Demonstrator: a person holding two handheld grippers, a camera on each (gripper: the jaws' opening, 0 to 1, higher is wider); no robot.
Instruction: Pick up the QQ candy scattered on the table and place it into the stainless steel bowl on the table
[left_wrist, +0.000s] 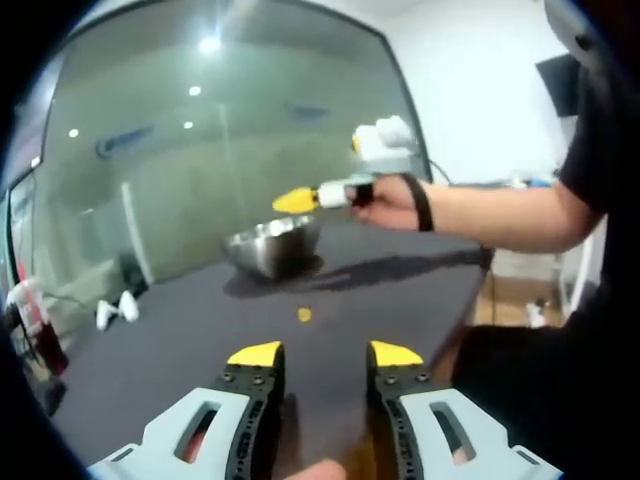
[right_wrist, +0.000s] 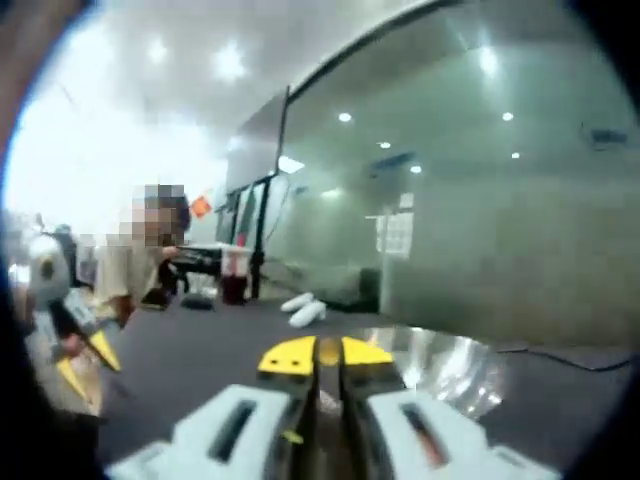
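Observation:
A small yellow QQ candy (left_wrist: 304, 314) lies on the dark table (left_wrist: 180, 340), just ahead of my left gripper (left_wrist: 325, 355), which hangs open above the table with nothing between its jaws. Beyond it stands the stainless steel bowl (left_wrist: 272, 245). A hand holds my right gripper (left_wrist: 297, 201) just above the bowl's rim. In the right gripper view, my right gripper (right_wrist: 326, 354) is shut on a small orange-yellow candy (right_wrist: 328, 350), with the bowl (right_wrist: 455, 368) right below and to the right. The left gripper (right_wrist: 85, 362) shows at the left edge of that view.
Two white objects (left_wrist: 116, 310) lie at the table's far left side, also seen as white objects (right_wrist: 305, 311) in the right gripper view. A red cup (right_wrist: 235, 276) stands beyond them near a seated person (right_wrist: 128, 270). The table edge (left_wrist: 470, 300) runs along the right.

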